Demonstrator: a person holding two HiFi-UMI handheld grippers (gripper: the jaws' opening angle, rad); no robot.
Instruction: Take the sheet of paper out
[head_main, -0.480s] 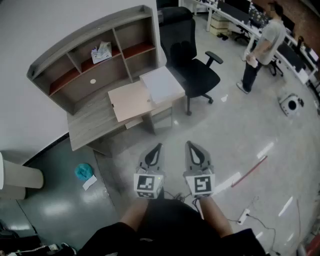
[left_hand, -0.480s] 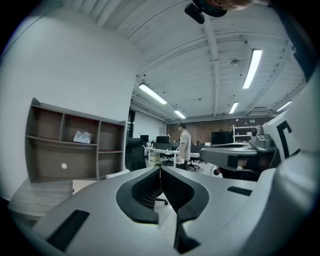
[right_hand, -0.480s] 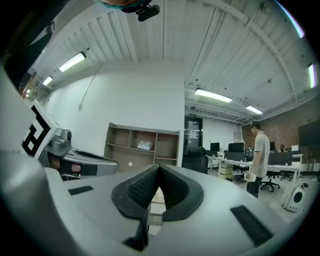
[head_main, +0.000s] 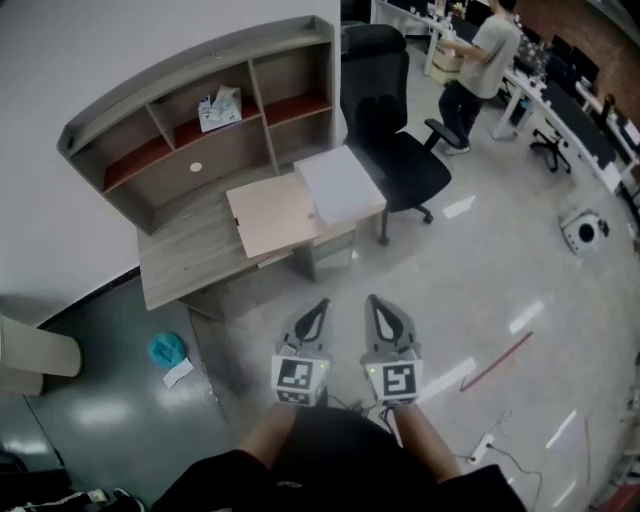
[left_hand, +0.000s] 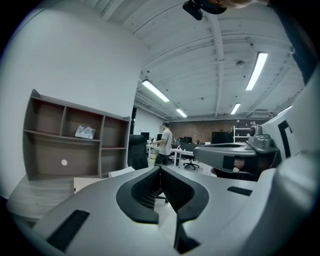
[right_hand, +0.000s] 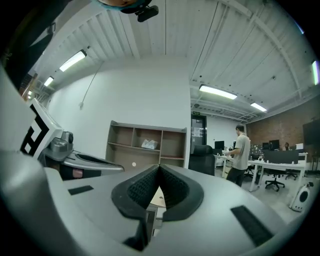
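A grey wooden desk (head_main: 185, 250) with a shelf hutch (head_main: 200, 90) stands against the white wall. On its right end lie a flat tan folder (head_main: 270, 215) and a white flat stack or box (head_main: 340, 185). No loose single sheet shows. My left gripper (head_main: 321, 304) and right gripper (head_main: 373, 301) are held side by side above the floor, well short of the desk, both pointing toward it. Both are shut with nothing between the pads. The left gripper (left_hand: 160, 168) and right gripper (right_hand: 159, 167) show closed jaws in their own views, with the hutch (right_hand: 147, 145) beyond.
A black office chair (head_main: 395, 150) stands right of the desk. A person (head_main: 480, 60) stands by tables at the far right. A white packet (head_main: 220, 108) sits on a shelf. On the floor lie a teal object (head_main: 168, 348), a red rod (head_main: 500, 360) and a power strip (head_main: 483, 447).
The person at the back has walked toward the far tables. The head view has shifted slightly, so desk and chair sit a little further right. Both grippers stay shut, side by side.
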